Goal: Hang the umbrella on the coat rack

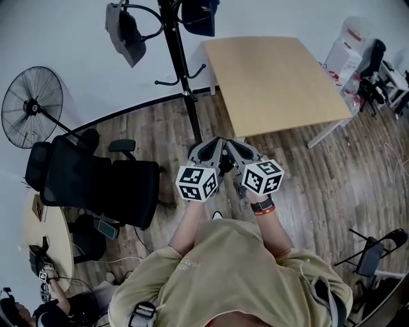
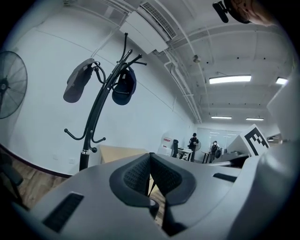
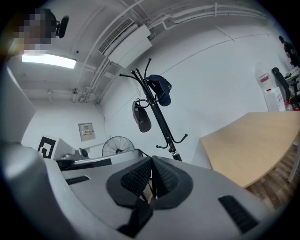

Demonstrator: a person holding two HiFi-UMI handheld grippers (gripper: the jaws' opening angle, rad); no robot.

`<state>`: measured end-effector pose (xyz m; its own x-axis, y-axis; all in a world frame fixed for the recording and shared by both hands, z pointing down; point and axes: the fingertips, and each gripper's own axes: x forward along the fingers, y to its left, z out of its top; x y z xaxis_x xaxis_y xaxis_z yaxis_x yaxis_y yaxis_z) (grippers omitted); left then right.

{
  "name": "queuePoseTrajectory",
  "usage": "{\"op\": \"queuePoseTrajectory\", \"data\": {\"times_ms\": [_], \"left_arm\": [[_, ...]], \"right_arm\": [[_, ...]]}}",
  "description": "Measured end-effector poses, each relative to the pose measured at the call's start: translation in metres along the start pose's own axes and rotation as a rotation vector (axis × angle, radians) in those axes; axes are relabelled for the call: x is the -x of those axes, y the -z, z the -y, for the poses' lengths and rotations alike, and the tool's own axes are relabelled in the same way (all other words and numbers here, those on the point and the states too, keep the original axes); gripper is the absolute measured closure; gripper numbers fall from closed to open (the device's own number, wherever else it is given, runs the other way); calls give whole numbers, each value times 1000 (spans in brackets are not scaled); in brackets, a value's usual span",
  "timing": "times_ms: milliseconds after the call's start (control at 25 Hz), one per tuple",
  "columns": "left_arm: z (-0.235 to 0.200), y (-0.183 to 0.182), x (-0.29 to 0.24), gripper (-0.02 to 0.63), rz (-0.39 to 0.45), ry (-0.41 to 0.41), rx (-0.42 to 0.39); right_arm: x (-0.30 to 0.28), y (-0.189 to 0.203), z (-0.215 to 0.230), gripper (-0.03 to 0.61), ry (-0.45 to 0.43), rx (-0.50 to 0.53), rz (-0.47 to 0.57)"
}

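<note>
Both tools are held side by side, almost touching, just short of the foot of the coat rack [image 1: 179,64], and both point towards it. Left tool [image 1: 216,144]: in its own view the ribbed pads [image 2: 136,176] are pressed together at the tips with nothing between them. Right tool [image 1: 230,145]: the pads [image 3: 166,177] likewise meet at the tips, and nothing is pinched. The umbrella [image 1: 124,33] is folded, grey, and hangs from an upper hook on the left side of the coat rack, clear of the pole and of both your tools. A dark cap [image 1: 198,16] hangs from an upper hook on the opposite side of the coat rack. The wooden tabletop [image 1: 275,76] stands just right of the coat rack. A floor fan [image 1: 32,105] and a black office chair [image 1: 96,182] stand to the left of the coat rack.
</note>
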<state>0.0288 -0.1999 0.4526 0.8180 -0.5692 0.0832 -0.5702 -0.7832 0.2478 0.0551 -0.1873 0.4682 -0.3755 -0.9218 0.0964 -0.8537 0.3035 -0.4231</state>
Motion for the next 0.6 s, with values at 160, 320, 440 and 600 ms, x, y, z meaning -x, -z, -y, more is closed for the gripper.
{"op": "queuePoseTrajectory", "data": {"times_ms": [160, 320, 440, 600], "left_arm": [[-40, -8, -12, 592, 16, -30, 21], [-74, -9, -32, 592, 0, -60, 35], [-92, -10, -47, 592, 0, -95, 41], [-119, -19, -80, 592, -10, -128, 33]], "right_arm": [[-44, -6, 4, 560, -23, 4, -12], [-81, -6, 17, 560, -37, 4, -51], [-104, -11, 30, 560, -66, -5, -69], [-141, -26, 54, 560, -93, -19, -84]]}}
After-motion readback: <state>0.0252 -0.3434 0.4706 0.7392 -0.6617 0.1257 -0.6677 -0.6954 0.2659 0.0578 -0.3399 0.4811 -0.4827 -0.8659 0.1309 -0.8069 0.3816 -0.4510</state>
